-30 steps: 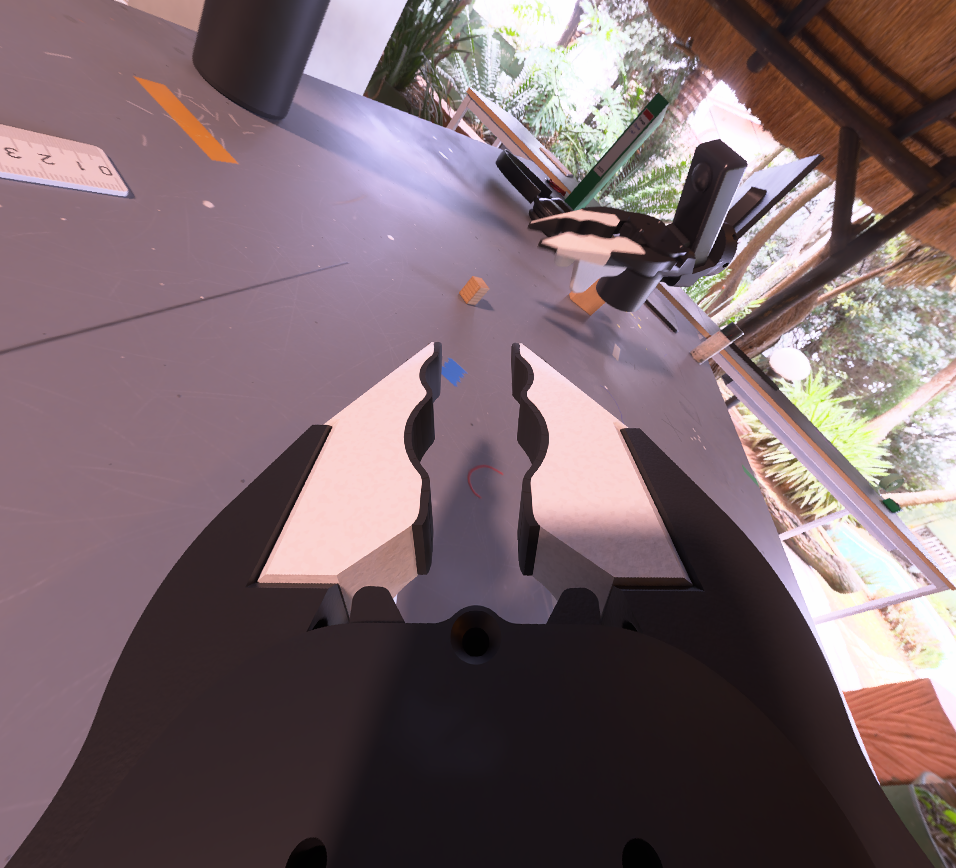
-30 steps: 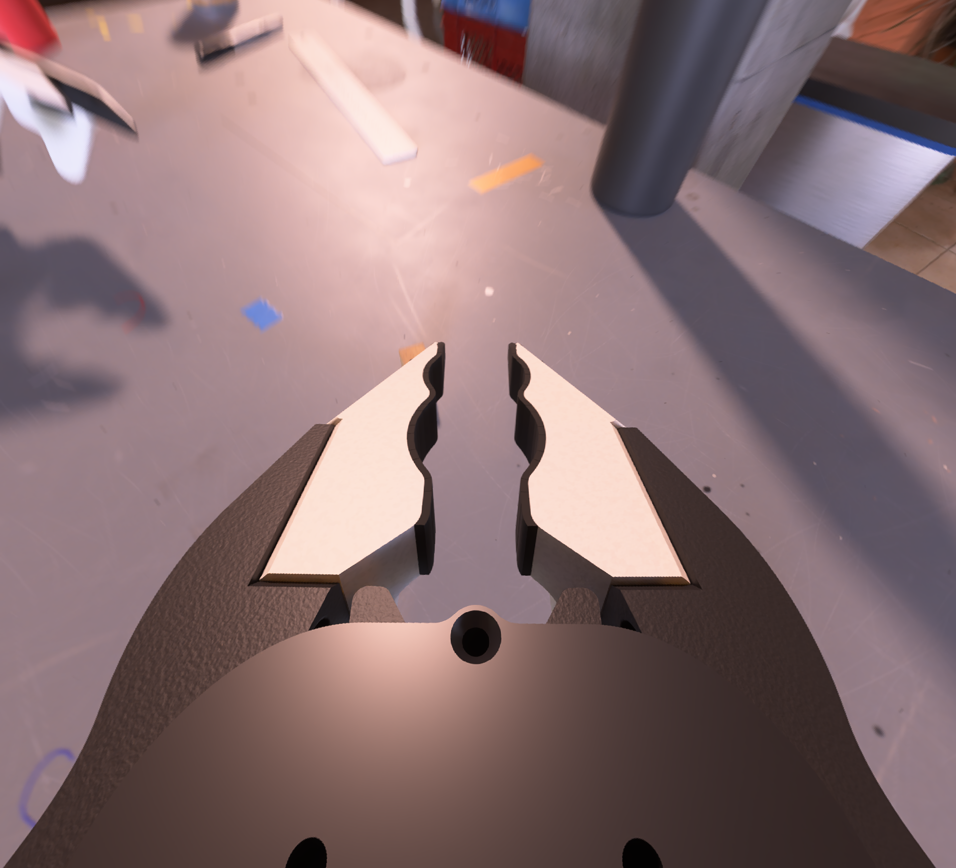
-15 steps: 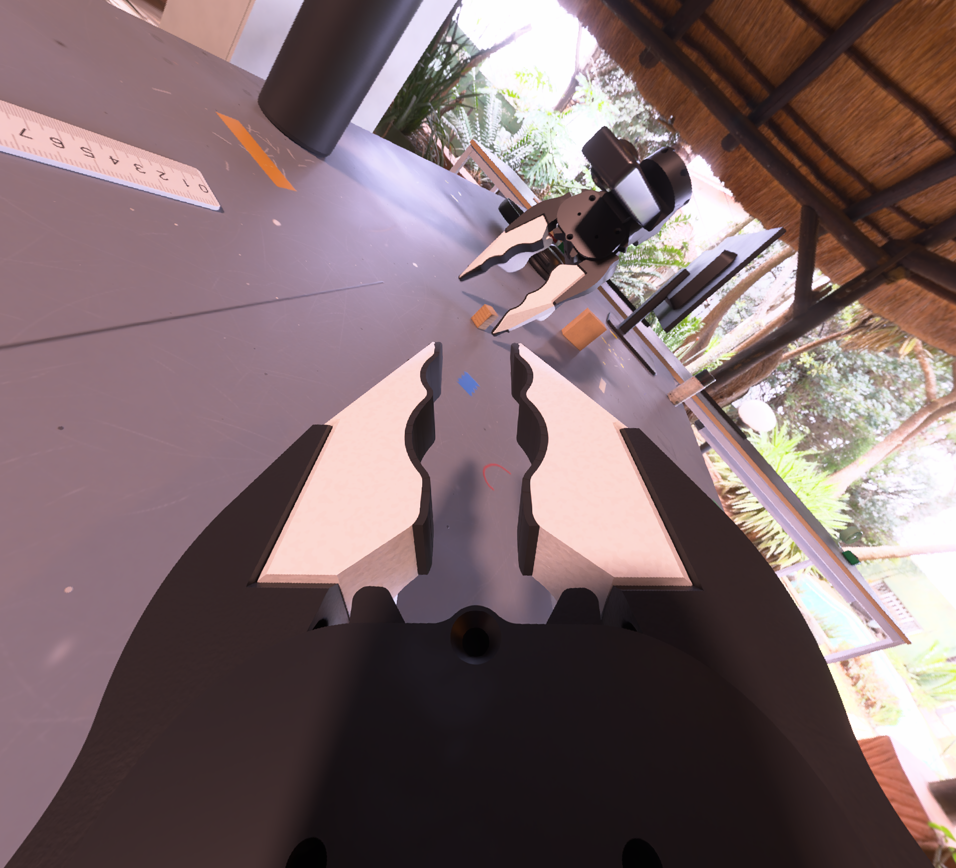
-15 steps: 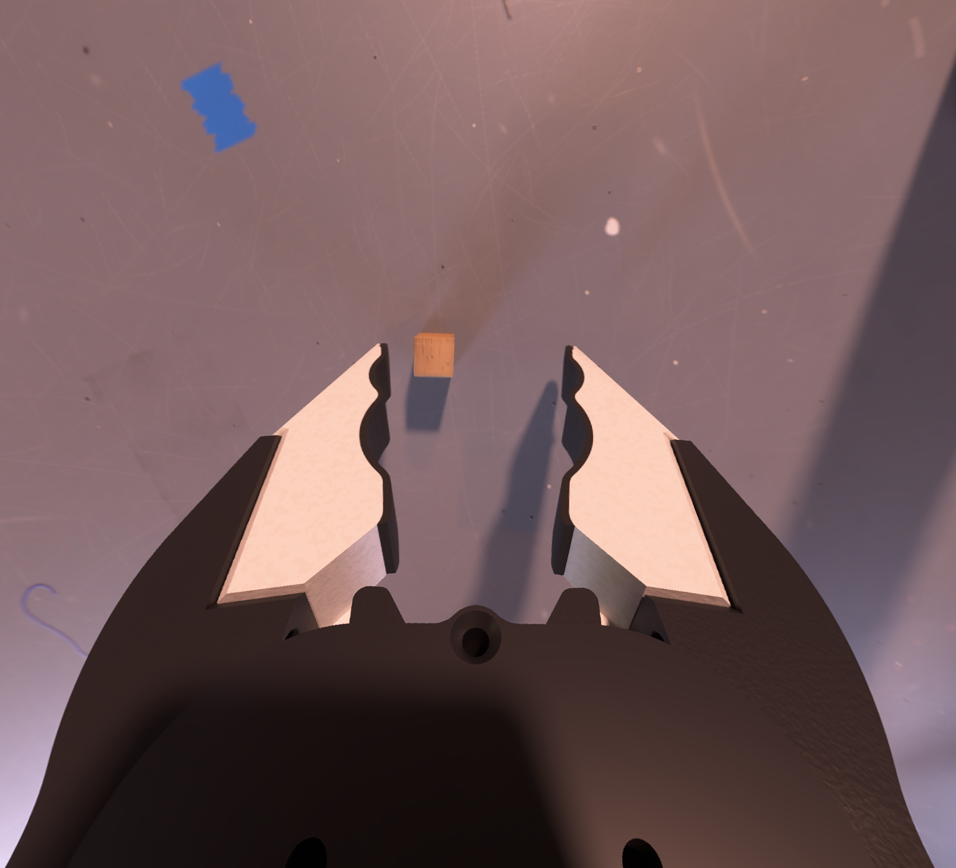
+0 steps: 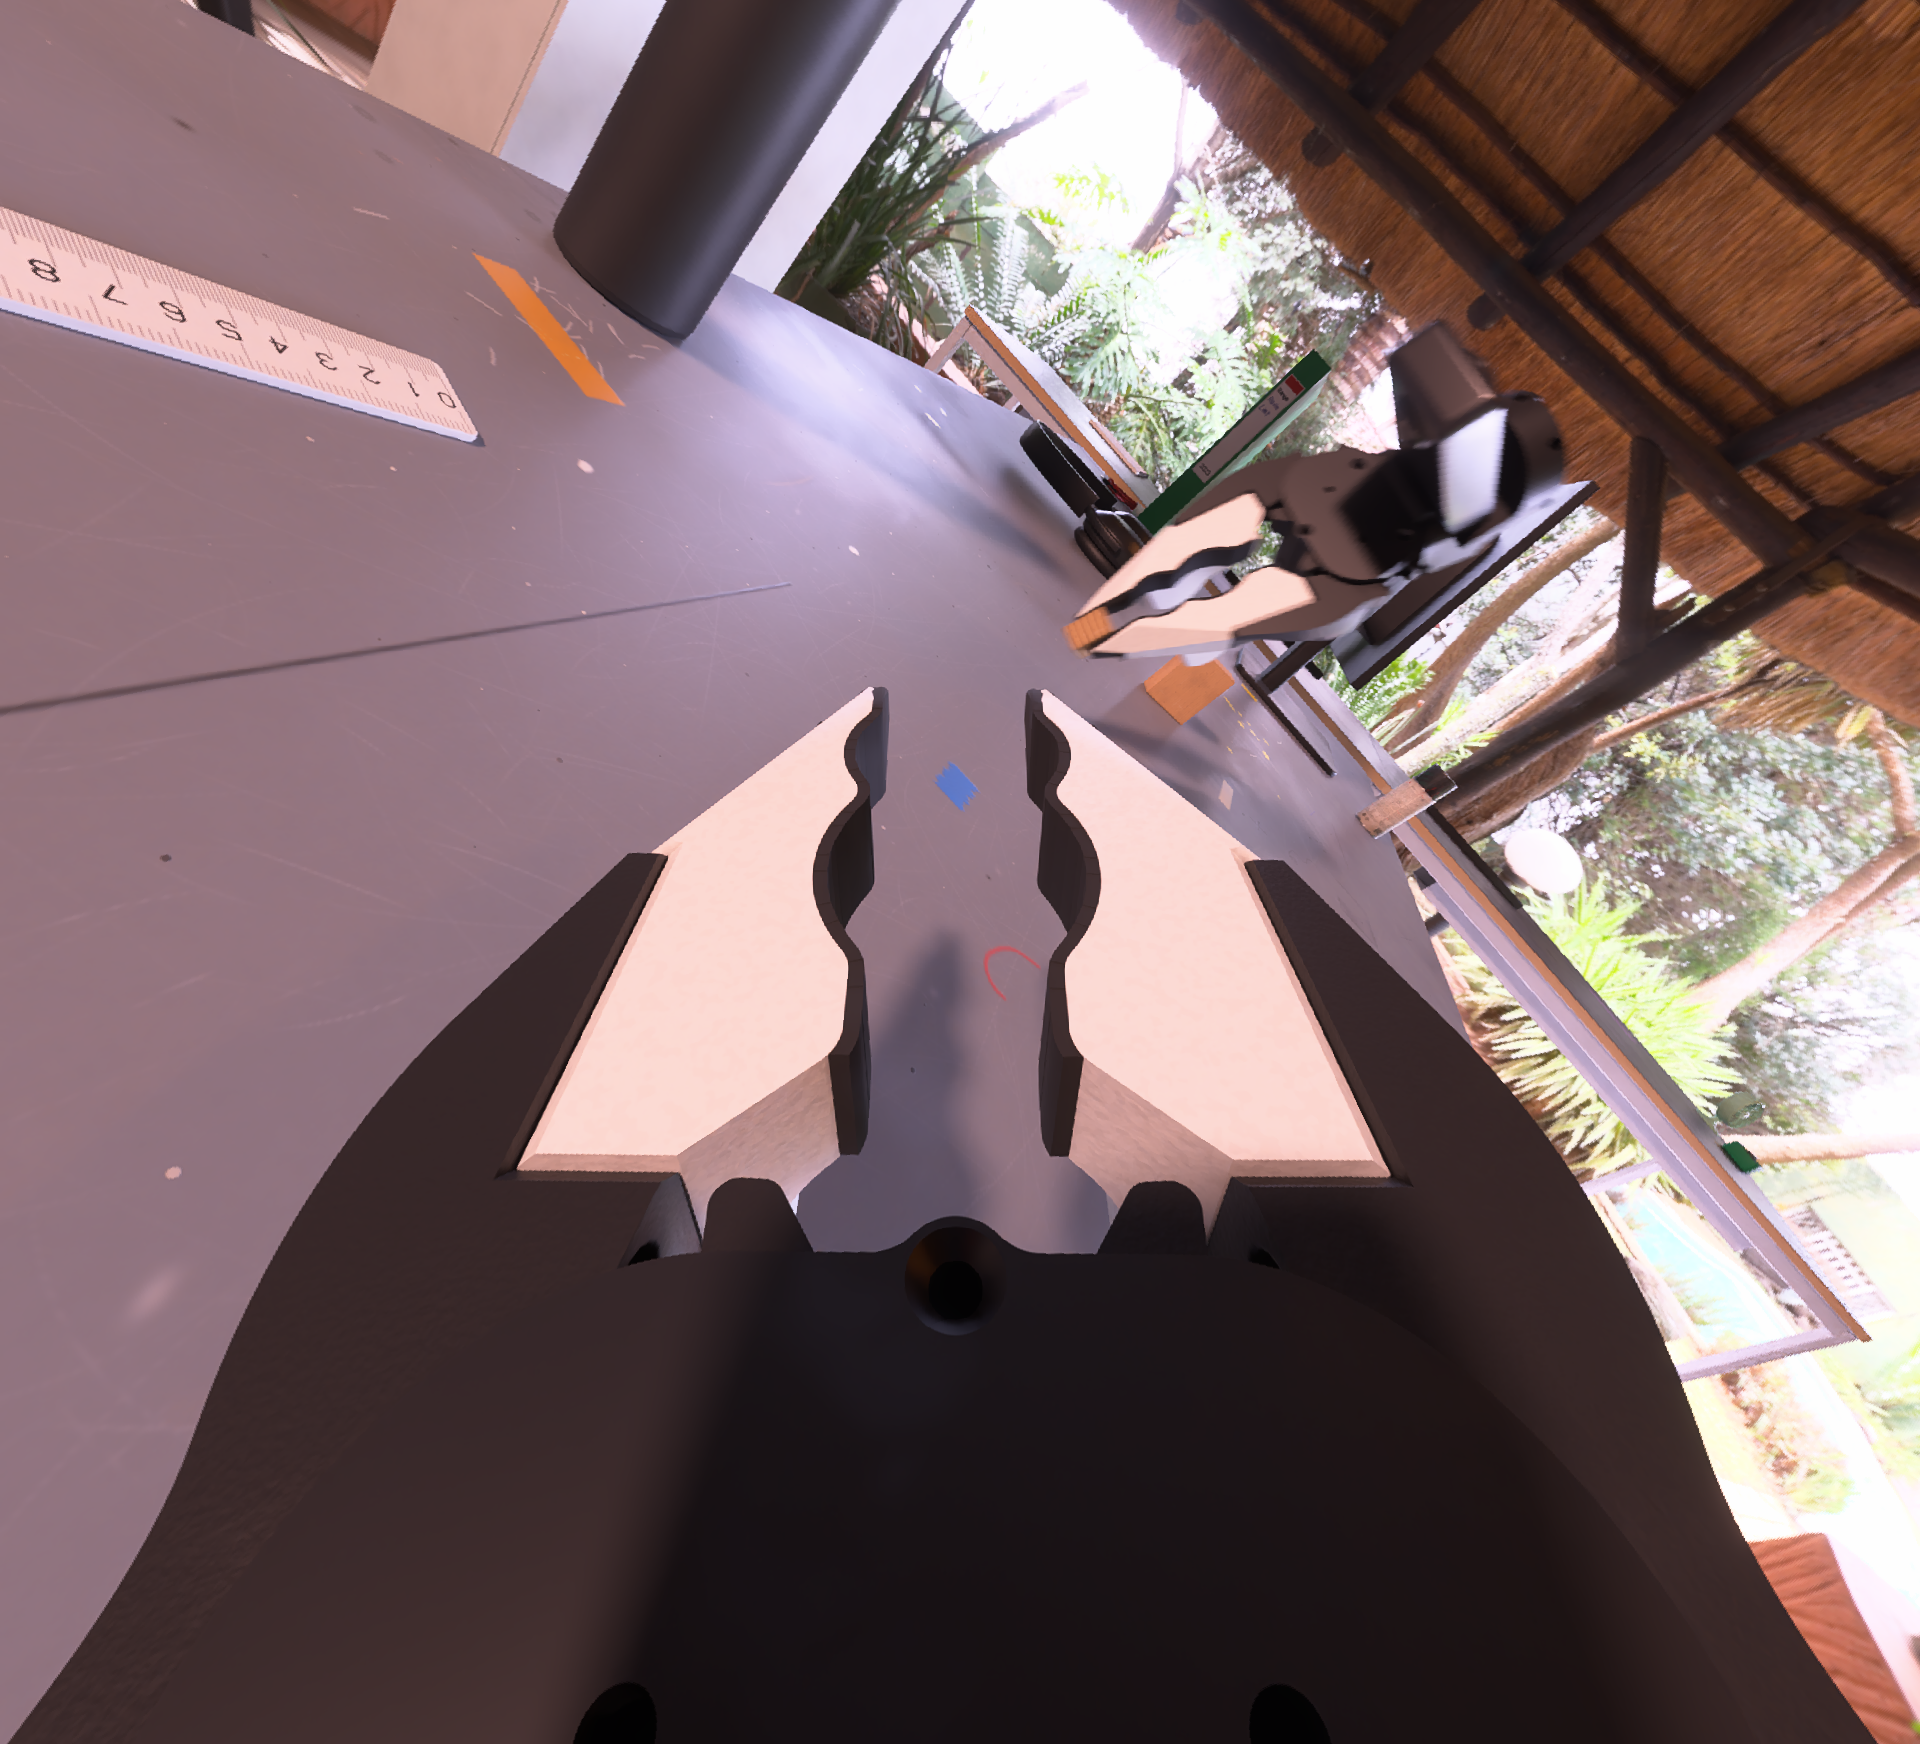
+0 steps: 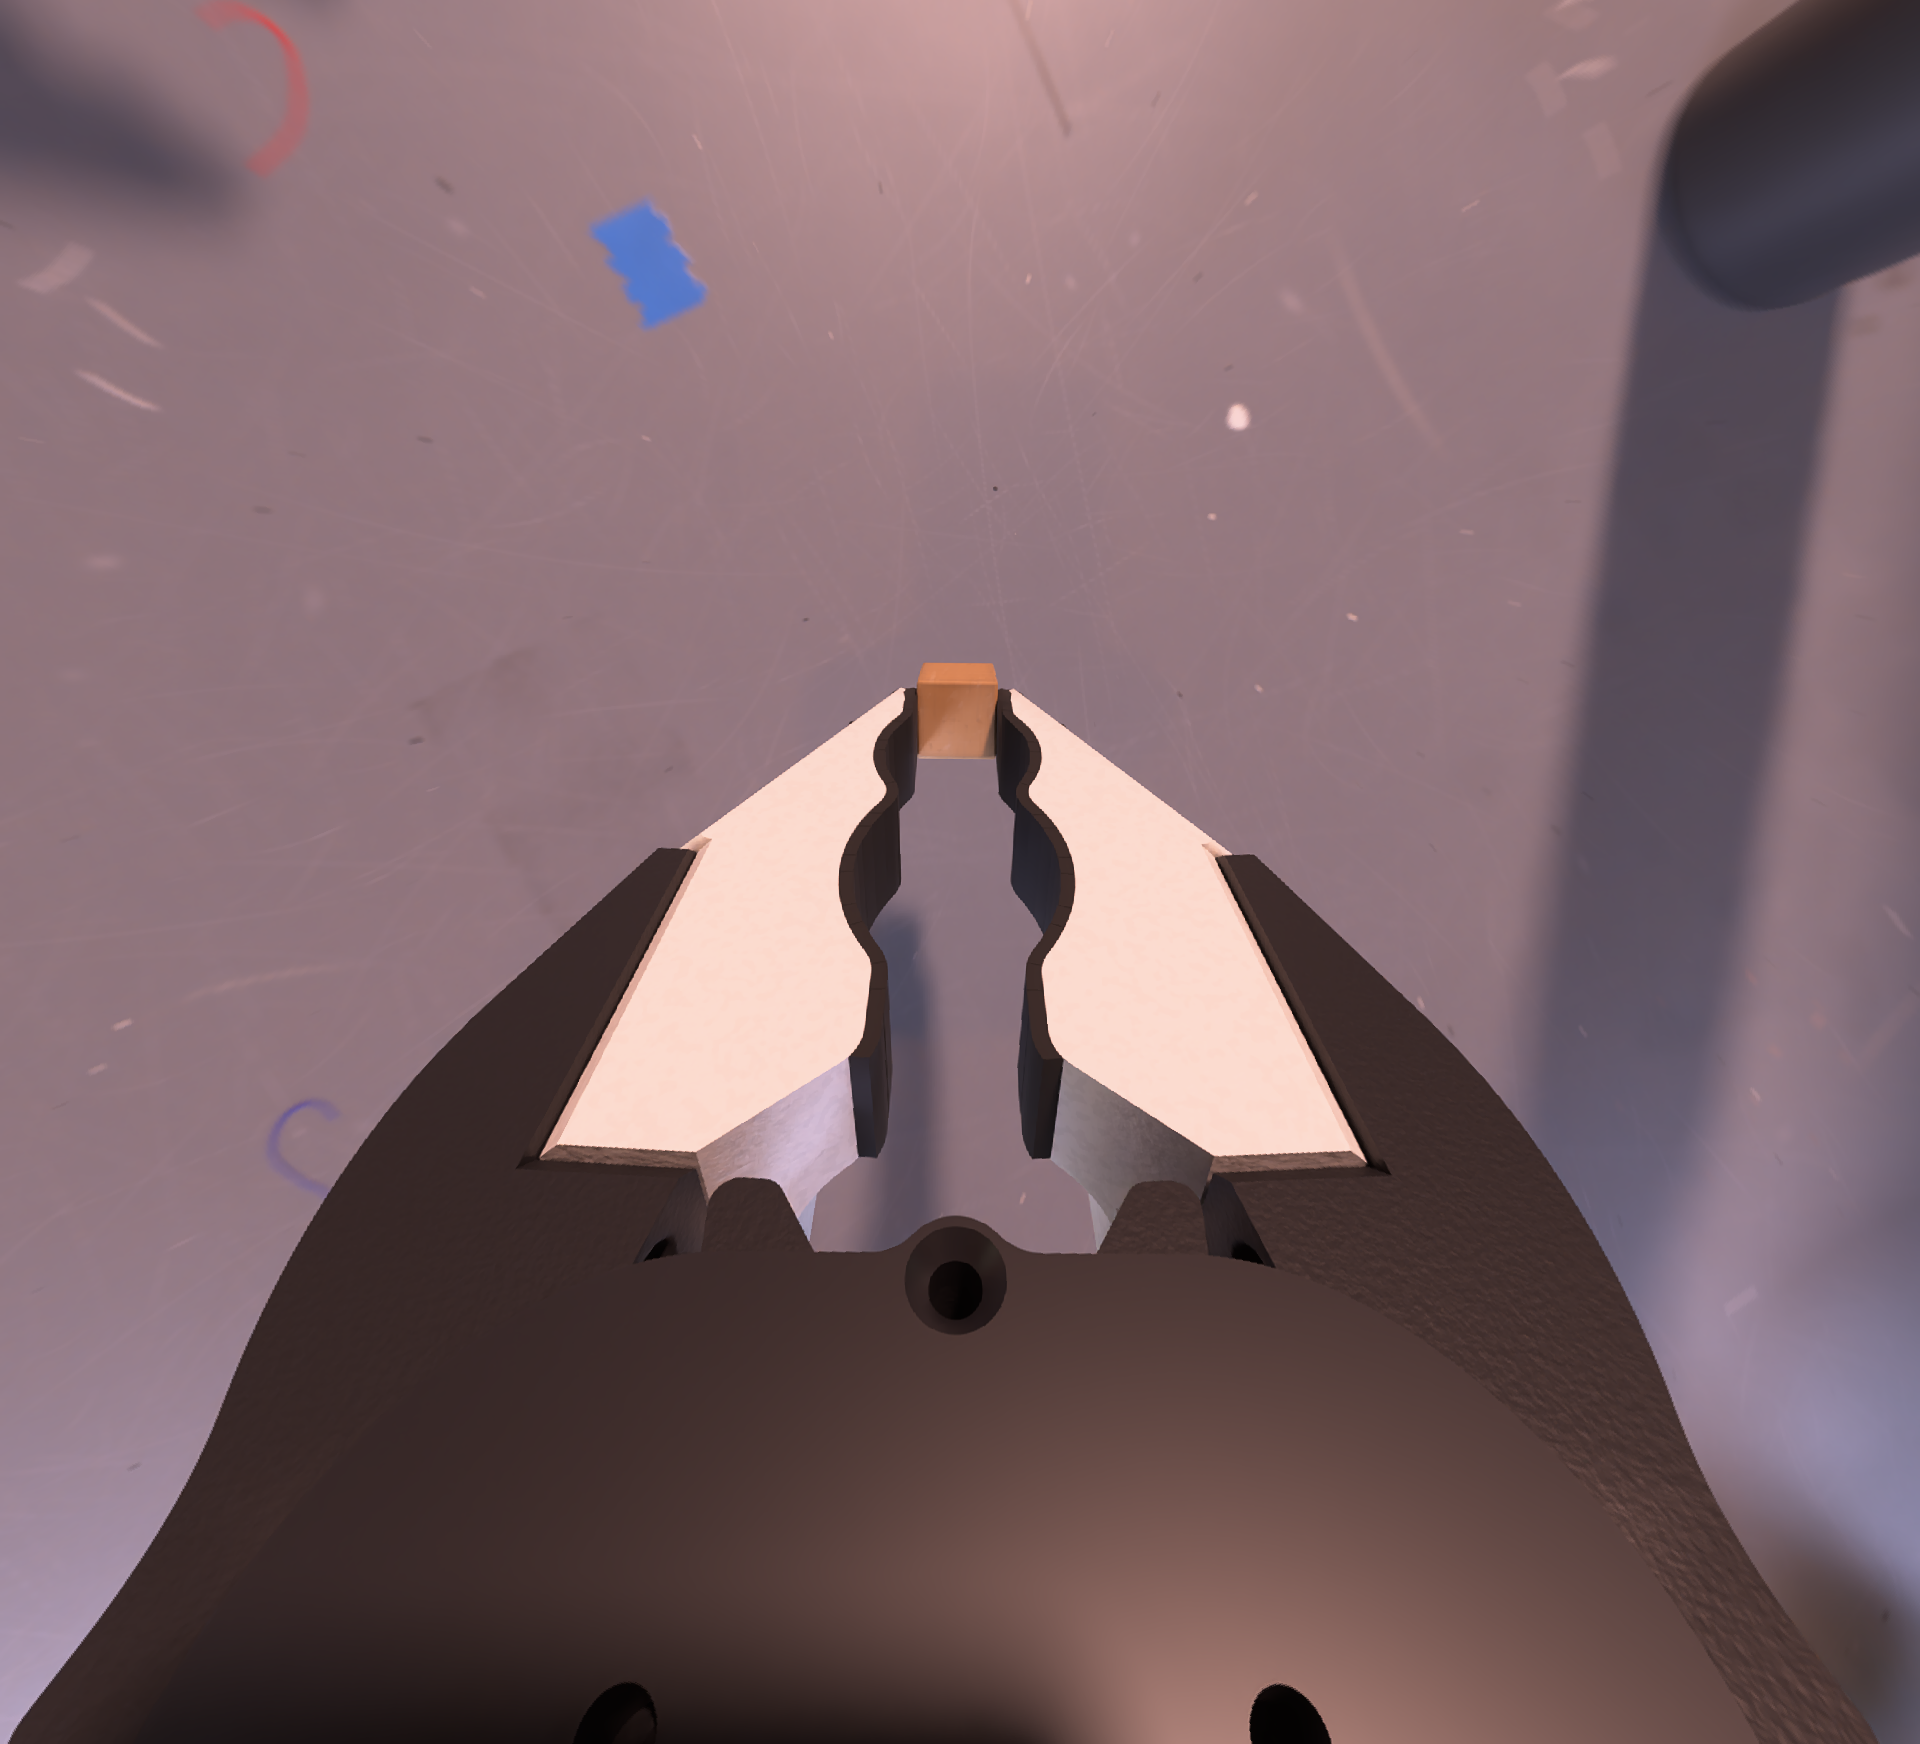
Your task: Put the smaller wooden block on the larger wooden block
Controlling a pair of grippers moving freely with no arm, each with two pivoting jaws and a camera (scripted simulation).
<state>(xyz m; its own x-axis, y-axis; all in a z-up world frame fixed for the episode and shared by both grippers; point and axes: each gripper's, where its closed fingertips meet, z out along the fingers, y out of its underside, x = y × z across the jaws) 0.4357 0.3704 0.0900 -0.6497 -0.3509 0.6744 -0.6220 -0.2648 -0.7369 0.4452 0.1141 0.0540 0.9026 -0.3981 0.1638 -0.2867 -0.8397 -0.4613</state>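
My right gripper (image 6: 957,707) is shut on the smaller wooden block (image 6: 957,718), pinched between its fingertips above the table. In the left wrist view this gripper (image 5: 1086,632) hovers at the far right with the small block (image 5: 1088,629) at its tips. The larger wooden block (image 5: 1187,686) lies on the table just below and behind it. My left gripper (image 5: 954,707) is open and empty, low over the table, well short of both blocks.
A dark cylindrical post (image 5: 748,63) stands on the grey table (image 5: 312,759); it also shows in the right wrist view (image 6: 1797,167). A ruler (image 5: 229,333), orange tape (image 5: 545,328) and blue tape (image 5: 956,785) lie flat. The table's right edge (image 5: 1558,998) runs close by.
My right gripper has closed on the small block and lifted it off the table, swinging toward the larger block. My left gripper stayed open and shifted only slightly.
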